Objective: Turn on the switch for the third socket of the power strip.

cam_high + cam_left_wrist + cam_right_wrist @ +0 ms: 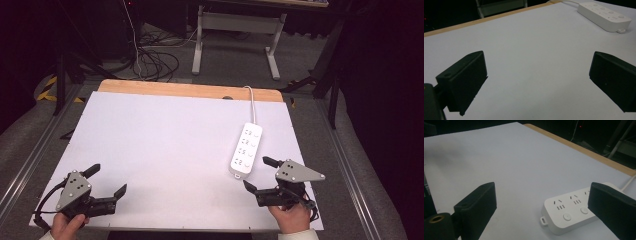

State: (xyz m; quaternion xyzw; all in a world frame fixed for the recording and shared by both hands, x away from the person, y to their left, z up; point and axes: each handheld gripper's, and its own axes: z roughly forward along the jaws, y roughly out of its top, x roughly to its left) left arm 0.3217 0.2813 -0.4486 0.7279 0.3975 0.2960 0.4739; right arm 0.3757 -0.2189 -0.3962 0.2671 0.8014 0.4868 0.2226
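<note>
While both grippers rest low in the high view with jaws spread and nothing between them, the white plastic power strip with four socket rows point(246, 150) lies right of centre on the pale grey table sheet point(165, 145). Left gripper point(109, 179) sits lower left, right gripper point(258, 173) just below the strip. Only the right gripper view resolves the strip's round buttons point(567, 216).

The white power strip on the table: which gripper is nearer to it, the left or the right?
Right. The right gripper is open just beside the near end of the power strip, not touching it. The left gripper, also open, is at the table's opposite near corner, far from it.
</note>
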